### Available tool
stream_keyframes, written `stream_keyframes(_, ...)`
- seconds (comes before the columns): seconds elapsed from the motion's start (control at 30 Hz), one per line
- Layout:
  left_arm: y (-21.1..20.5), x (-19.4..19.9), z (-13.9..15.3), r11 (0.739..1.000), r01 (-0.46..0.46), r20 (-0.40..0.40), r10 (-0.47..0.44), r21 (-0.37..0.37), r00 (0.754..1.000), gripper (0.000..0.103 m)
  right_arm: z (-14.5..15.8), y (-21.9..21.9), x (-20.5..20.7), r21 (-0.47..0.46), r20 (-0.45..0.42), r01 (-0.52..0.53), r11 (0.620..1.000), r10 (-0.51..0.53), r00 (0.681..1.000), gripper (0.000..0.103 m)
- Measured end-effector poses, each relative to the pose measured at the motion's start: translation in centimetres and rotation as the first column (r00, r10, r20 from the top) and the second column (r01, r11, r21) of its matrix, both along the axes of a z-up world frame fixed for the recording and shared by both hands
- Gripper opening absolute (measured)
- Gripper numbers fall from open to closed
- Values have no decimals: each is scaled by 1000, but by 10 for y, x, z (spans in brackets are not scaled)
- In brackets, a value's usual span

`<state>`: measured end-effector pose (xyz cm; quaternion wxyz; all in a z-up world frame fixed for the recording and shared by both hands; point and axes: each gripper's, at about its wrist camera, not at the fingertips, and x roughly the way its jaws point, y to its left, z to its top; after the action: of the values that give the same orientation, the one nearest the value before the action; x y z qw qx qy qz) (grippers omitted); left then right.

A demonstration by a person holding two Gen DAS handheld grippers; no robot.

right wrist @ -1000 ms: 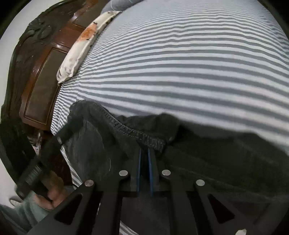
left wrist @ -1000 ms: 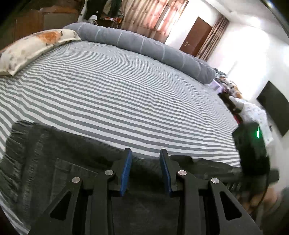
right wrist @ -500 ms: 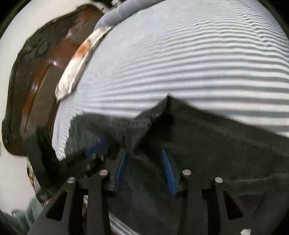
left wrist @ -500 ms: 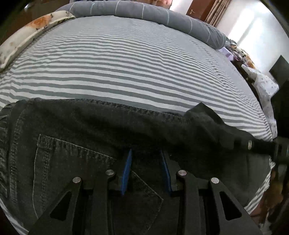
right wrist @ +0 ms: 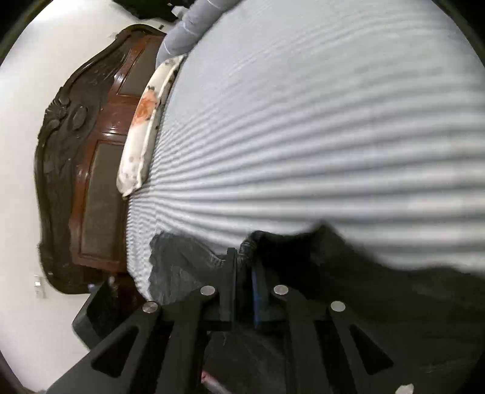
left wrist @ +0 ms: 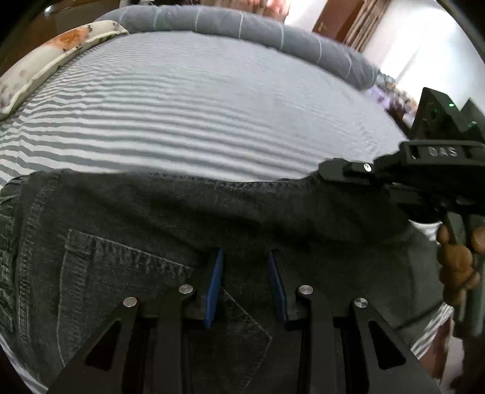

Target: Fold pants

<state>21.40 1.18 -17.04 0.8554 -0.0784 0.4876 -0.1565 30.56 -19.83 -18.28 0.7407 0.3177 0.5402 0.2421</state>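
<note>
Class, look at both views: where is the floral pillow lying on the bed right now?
The floral pillow lies at the bed's left edge in the left wrist view, beside the grey bolster; in the right wrist view it sits against the wooden headboard.

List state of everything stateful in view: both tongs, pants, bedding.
left tongs: open, pads apart over the denim, gripping nothing
right tongs: nearly closed, a fold of dark fabric between the pads
pants: dark denim, spread on the bed, back pocket facing up, not fully folded
striped sheet: flat
floral pillow: lying at the headboard side
grey bolster: lying along the far edge
</note>
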Motion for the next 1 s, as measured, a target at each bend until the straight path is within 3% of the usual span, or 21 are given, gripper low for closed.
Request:
stream_keyframes(0.1,2,-7,16,1000,4,86,-3,-11,996,33,10,5,20,-68,22,-13,998,14,1000,8)
stream_keyframes(0.17,-2,-12,22,999,41,115,-38,-30,993,33,5,12,32,-160,12,-52,986,55,998,8)
stream_keyframes(0.23,-10,-15,21,995,91,111,-87,-34,990,33,-9,16,43,-207,-24,-61,976,58,998,8)
stream_keyframes(0.3,-22,-17,12,990,143,80,-144,20,986,33,-26,20,53,-233,-71,-84,969,69,995,8)
stream_keyframes(0.43,-36,-13,-10,974,188,-17,-188,129,982,33,-33,5,52,-136,-111,-41,990,26,994,9)
stream_keyframes(0.47,-37,-13,-11,973,192,-14,-191,132,981,33,-27,3,49,-145,-96,-48,988,34,995,9)
stream_keyframes(0.57,-36,-12,-10,976,183,-24,-182,117,983,33,-3,-10,39,-228,-9,7,974,-10,1000,29)
stream_keyframes(0.67,-31,-7,-10,980,170,-32,-168,104,985,33,21,-19,26,-232,84,46,972,-27,996,31)
stream_keyframes(0.77,-29,-4,-10,981,165,-33,-162,103,986,33,31,-11,3,-202,118,10,979,14,993,31)
stream_keyframes(0.87,-27,-1,-13,983,158,-36,-155,98,987,33,14,3,-11,-208,73,-14,978,30,997,31)
stream_keyframes(1.0,-27,-3,-15,983,153,-37,-150,97,988,33,-18,5,-10,-248,37,51,967,-43,998,25)
